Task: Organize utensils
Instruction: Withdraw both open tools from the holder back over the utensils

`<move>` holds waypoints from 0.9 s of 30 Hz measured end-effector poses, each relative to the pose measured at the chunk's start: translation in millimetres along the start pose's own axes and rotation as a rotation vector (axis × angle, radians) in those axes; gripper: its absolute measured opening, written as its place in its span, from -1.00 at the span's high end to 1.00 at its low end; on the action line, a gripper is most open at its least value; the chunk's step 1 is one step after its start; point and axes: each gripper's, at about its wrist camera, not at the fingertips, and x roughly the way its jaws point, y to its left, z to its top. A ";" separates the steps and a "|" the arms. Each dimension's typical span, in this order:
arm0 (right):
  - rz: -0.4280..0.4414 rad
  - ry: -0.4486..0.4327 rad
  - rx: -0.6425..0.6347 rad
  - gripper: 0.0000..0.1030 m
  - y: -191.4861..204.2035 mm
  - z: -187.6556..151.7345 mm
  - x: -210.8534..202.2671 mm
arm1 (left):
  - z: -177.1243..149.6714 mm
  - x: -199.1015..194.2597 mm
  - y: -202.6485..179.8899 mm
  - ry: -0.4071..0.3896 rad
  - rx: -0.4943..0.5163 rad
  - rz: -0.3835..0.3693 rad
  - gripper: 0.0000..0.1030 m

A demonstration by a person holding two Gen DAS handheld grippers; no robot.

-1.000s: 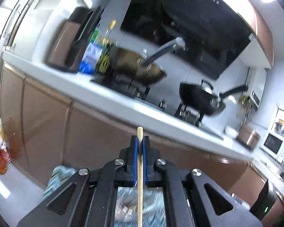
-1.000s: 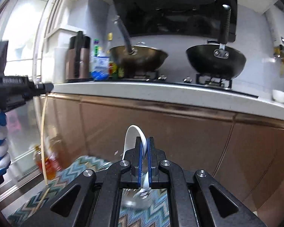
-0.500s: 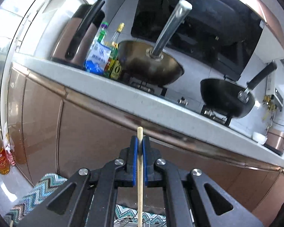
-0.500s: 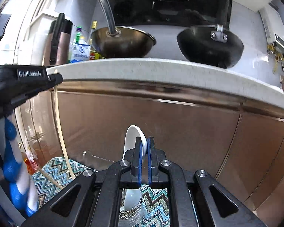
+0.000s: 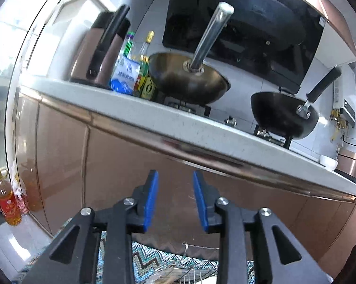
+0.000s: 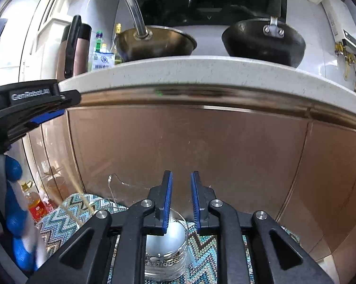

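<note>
My left gripper (image 5: pixel 175 197) is open and empty, its blue pads wide apart, above a wire rack (image 5: pixel 189 271) on a zigzag cloth. My right gripper (image 6: pixel 180 200) is open and empty, its jaws a little apart, right above a round metal utensil holder (image 6: pixel 168 253); something white lies inside it. The left gripper also shows at the left edge of the right wrist view (image 6: pixel 33 108). A thin pale chopstick (image 6: pixel 86 204), blurred, shows below it over the cloth.
A brown cabinet front (image 6: pixel 201 153) under a white counter edge (image 6: pixel 201 73) stands close ahead. On the counter are a brass wok (image 5: pixel 189 80), a black wok (image 5: pixel 284 118), bottles and a kettle (image 5: pixel 102 54). An oil bottle (image 5: pixel 6 201) stands on the floor at left.
Both grippers have opened. The left one let go of the chopstick, the right one let go of the white spoon. Both moved lower and closer to the cabinet.
</note>
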 end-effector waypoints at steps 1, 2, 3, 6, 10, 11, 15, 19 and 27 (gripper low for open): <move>-0.001 -0.005 -0.002 0.69 0.8 2.8 -4.9 | 5.9 -6.3 1.7 -0.005 0.005 0.001 0.40; -0.002 -0.012 -0.002 0.69 0.6 7.0 -13.2 | 13.2 -15.0 4.2 -0.011 0.011 0.006 0.38; 0.000 -0.017 -0.001 0.69 0.4 9.8 -18.8 | 20.2 -24.1 6.5 -0.017 0.019 0.011 0.36; -0.002 -0.036 -0.003 0.68 1.2 20.7 -42.9 | 38.5 -48.4 12.9 -0.029 0.041 0.034 0.26; 0.003 -0.066 -0.004 0.61 6.2 36.3 -80.9 | 61.2 -87.2 25.4 -0.027 0.067 0.066 0.25; 0.006 -0.074 -0.006 0.61 8.0 39.9 -90.3 | 65.2 -94.1 28.2 -0.025 0.070 0.071 0.25; 0.018 -0.111 -0.023 0.59 16.8 55.0 -134.0 | 78.7 -134.8 42.2 -0.038 0.079 0.083 0.25; 0.028 -0.144 -0.037 0.46 23.6 64.3 -175.9 | 89.8 -175.8 56.7 -0.034 0.095 0.095 0.25; 0.034 -0.164 -0.008 0.40 21.0 66.1 -239.2 | 99.3 -242.6 86.2 -0.027 0.127 0.117 0.25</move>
